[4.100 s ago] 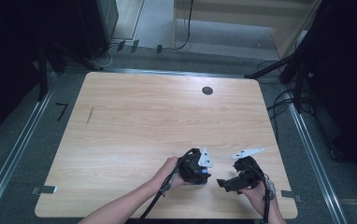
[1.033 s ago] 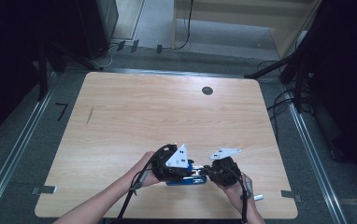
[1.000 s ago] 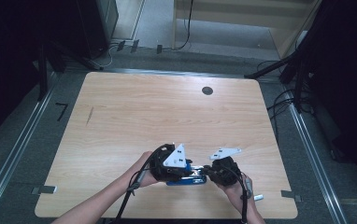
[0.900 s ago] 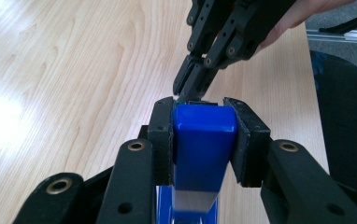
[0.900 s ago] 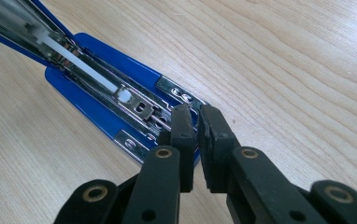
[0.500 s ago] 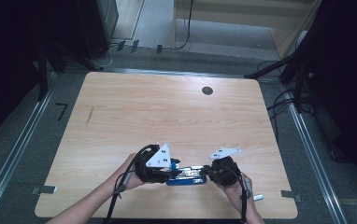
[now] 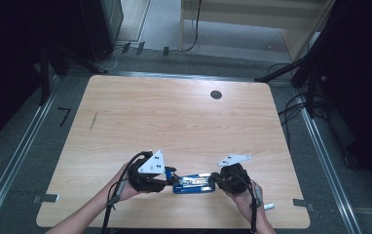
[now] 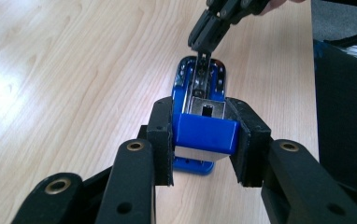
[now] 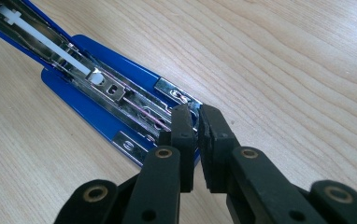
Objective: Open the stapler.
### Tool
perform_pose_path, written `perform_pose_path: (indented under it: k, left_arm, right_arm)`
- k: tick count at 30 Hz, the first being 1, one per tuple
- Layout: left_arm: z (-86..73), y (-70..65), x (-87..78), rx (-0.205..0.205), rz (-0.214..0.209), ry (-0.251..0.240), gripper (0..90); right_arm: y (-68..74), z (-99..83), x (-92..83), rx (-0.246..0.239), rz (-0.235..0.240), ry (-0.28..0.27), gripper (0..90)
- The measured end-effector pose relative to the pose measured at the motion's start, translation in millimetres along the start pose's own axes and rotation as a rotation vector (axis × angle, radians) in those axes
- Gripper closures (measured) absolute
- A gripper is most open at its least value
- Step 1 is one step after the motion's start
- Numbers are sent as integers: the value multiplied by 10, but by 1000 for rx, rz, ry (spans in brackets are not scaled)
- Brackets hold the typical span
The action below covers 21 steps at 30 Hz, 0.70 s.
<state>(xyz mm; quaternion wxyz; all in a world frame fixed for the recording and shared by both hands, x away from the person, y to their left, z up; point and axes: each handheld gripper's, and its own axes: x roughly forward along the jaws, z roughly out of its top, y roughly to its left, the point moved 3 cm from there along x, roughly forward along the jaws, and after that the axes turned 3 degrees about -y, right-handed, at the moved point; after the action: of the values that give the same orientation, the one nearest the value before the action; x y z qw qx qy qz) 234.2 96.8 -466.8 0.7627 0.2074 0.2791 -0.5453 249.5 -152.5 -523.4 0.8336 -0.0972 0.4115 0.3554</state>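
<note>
Two grippers meet at a blue stapler (image 7: 194, 184) lying opened out near the table's (image 7: 174, 122) near edge. The left gripper (image 8: 204, 140) clamps the stapler's blue lid end; the right gripper (image 9: 196, 135), jaws pinched nearly together, presses at the metal magazine's (image 9: 120, 93) tip at the opposite end.

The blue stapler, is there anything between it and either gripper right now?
Nothing visible. The left gripper already has its pads on both sides of the blue stapler at its hinged end, and the right gripper sits shut at the front end of the open staple channel, on bare table.
</note>
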Motion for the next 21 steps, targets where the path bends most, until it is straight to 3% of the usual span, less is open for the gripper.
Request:
perform_pose_path:
  k: [21]
  left_arm:
    - [-292, 67, -79, -57, -24, 67, 652]
  right_arm:
    - [0, 4, 1, -9, 2, -1, 853]
